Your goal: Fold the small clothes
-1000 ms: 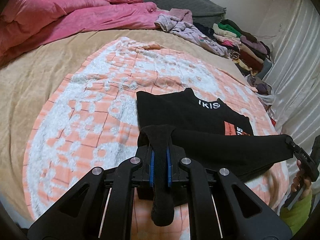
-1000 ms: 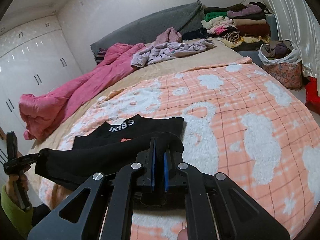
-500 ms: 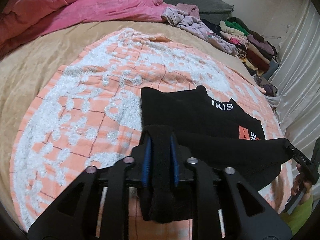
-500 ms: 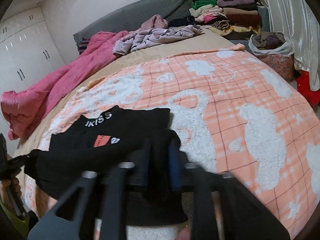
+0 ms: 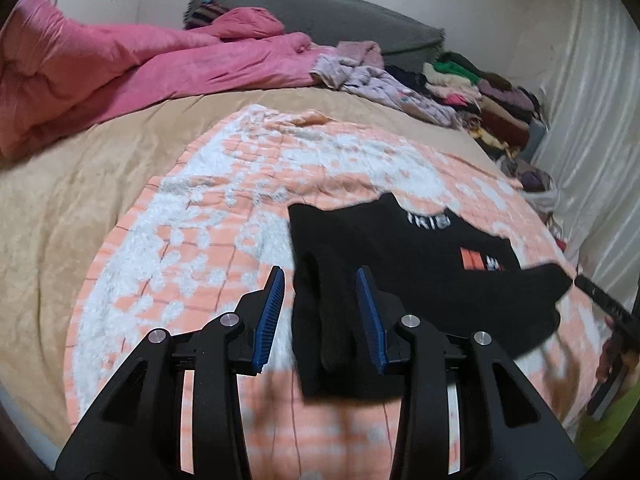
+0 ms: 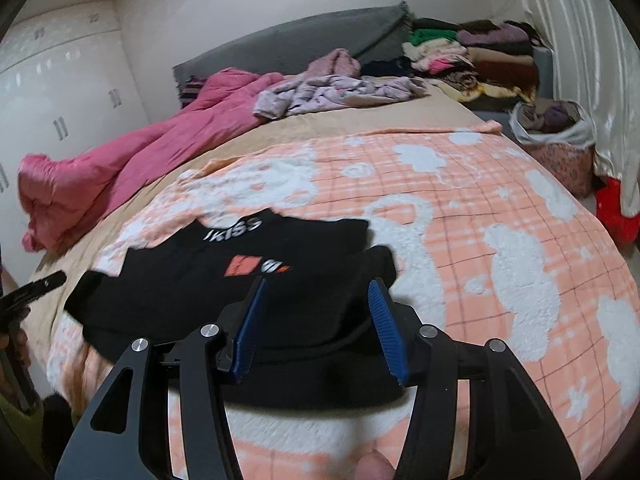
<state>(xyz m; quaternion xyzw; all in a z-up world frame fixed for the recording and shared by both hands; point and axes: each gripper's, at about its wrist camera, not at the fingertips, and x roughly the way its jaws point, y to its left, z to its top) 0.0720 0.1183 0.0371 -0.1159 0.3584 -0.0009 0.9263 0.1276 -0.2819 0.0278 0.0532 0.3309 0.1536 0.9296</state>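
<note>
Black garment: small black top [image 5: 404, 276] lying on the bed, lower half folded up over the body; white lettering at the collar and an orange patch on the chest show above the fold.
Support: peach-and-white fleece blanket [image 6: 472, 240] spread over a tan bedsheet [image 5: 80, 184].
Left gripper [image 5: 320, 316]: jaws part open and just been opening; the left end of the folded edge lies between the blue pads, the left pad clear of the cloth, the right pad close against it, contact uncertain.
Right gripper [image 6: 320, 328]: jaws about half open, widened a moment ago; the right end of the fold sits between the pads, not pinched.
Blur: both views smeared.
Surroundings: pink quilt [image 5: 132, 72] toward the head of the bed; stacked folded clothes [image 6: 476, 60] at the far corner.
</note>
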